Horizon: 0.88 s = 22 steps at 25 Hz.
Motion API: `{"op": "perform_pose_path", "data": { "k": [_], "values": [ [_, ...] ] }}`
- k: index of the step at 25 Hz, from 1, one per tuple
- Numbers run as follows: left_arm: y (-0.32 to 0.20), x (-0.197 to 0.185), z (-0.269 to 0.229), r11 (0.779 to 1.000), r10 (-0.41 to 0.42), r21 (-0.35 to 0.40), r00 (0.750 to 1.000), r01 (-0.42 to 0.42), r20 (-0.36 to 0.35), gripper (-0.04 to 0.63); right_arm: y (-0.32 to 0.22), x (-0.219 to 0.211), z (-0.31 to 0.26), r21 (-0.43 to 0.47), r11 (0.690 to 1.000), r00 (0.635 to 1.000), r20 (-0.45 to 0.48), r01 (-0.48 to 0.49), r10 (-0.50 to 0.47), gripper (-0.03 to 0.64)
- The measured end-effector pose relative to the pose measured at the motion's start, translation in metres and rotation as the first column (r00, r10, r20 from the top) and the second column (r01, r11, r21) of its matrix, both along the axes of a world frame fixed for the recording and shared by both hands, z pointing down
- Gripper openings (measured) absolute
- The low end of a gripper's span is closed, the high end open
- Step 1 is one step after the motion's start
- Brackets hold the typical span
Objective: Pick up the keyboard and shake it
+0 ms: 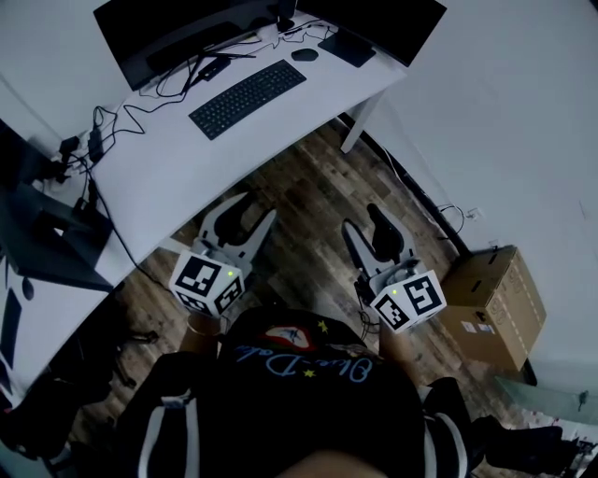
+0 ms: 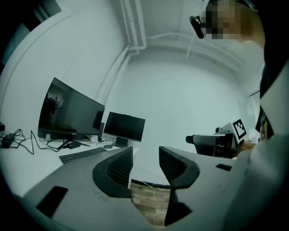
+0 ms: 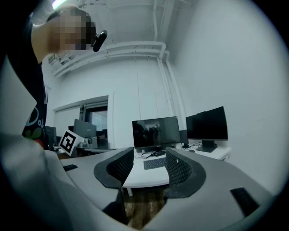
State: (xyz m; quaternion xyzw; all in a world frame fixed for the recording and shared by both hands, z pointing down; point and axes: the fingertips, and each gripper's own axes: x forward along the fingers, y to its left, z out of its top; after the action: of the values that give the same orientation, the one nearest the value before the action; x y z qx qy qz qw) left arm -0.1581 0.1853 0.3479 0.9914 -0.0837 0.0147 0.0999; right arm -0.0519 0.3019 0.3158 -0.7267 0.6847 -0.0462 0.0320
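Keyboard point(image 1: 248, 98): black, lying flat and aslant on the white table point(image 1: 168, 173), in front of the larger monitor point(image 1: 173, 33). It is untouched and well apart from both grippers.
Left gripper point(image 1: 250, 209): jaws apart with nothing between them, held over the wooden floor point(image 1: 304, 187), short of the table's near edge.
Right gripper point(image 1: 361, 218): also spread and empty, beside the left one.
Step in hand: we judge this to be the approach; neither lift nor shake has begun.
How to do it well: we would bring one gripper to each short end of the keyboard and set the jaws across its thin edge. We would then close both together and raise it level before shaking, so it cannot twist out of either hold.
Surroundings: mouse point(image 1: 304, 54) near the keyboard's far end, second monitor point(image 1: 388, 23) at the far corner, cardboard box point(image 1: 491, 303) on the floor to the right.
Obstacles: loose cables point(image 1: 121, 117) lie near the keyboard's left end and could snag. We cannot tell whether the keyboard itself is tethered.
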Motion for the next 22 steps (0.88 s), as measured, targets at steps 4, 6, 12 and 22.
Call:
{"op": "perform_pose_path", "data": {
  "k": [4,6,12,22],
  "values": [
    [-0.016,0.008,0.008,0.999,-0.043,-0.014,0.999,0.043,0.025,0.159,-0.026,0.018,0.006,0.000,0.999,0.999,0.015,0.048,-0.048,0.186],
    [-0.026,0.013,0.011,0.997,-0.076,-0.014,0.996,0.077,0.039,0.158,-0.042,0.030,0.008,0.005,0.997,0.996,0.019,0.083,-0.083,0.186],
    [-0.079,0.026,0.019,0.962,-0.271,-0.028,0.961,0.273,0.061,0.159,-0.121,0.087,0.005,0.034,0.975,0.975,0.012,0.221,-0.222,0.186],
    [-0.159,0.081,0.020,0.825,-0.556,-0.069,0.827,0.561,0.082,0.158,-0.242,0.167,-0.009,0.020,0.873,0.873,0.013,0.488,-0.488,0.186]
  ]
}}
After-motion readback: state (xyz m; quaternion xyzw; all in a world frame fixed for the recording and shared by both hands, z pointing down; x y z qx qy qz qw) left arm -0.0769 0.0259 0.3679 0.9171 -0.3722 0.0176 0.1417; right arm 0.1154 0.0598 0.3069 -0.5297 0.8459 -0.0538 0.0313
